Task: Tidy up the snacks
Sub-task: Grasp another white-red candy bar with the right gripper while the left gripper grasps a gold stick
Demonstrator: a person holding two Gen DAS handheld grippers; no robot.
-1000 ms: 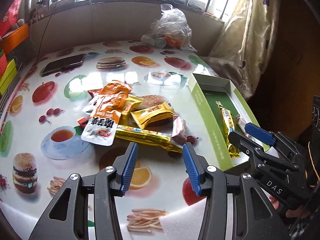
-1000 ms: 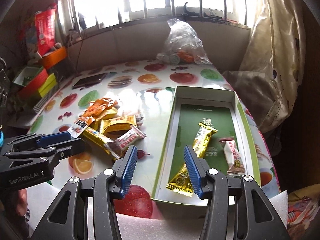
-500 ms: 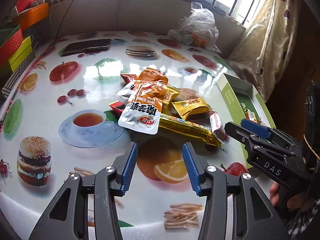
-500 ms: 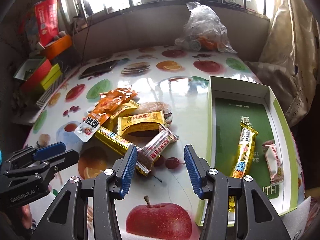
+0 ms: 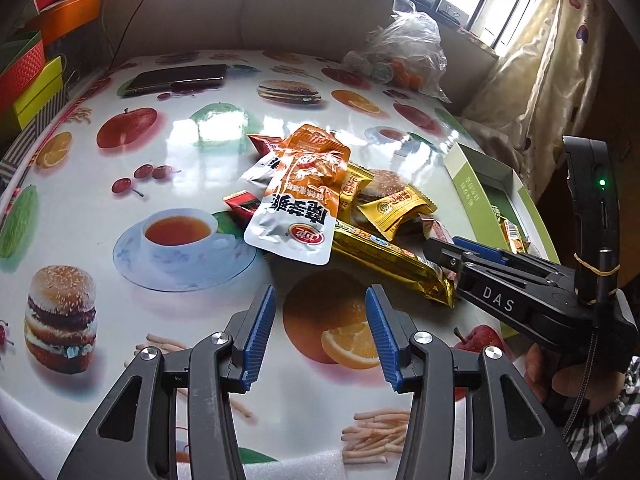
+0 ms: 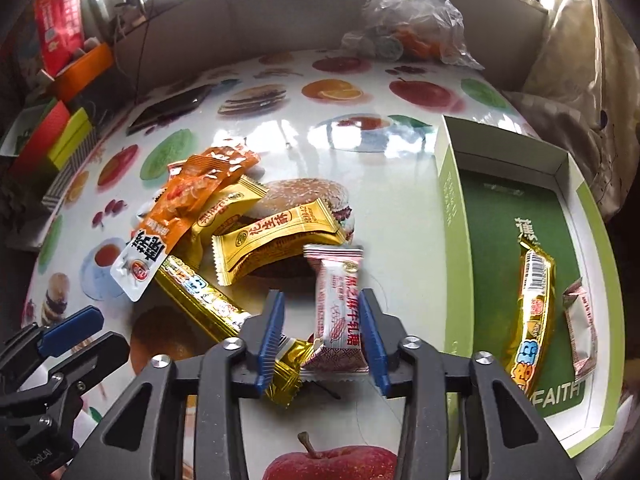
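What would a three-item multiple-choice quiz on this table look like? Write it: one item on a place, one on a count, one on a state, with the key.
1. Where does the clear plastic bag sit?
A. inside the box
B. at the far edge of the table
C. on top of the phone

2. How many snacks lie in the green box?
A. none
B. two
C. five

3. How is the left hand-held gripper?
A. open, nothing between its fingers
B. clamped on a packet
C. shut tight

Key: 1 B, the bag stands by the wall under the window. 2 B, only a gold bar and a pink-white packet are in it. 3 A, bare tabletop shows between the blue pads.
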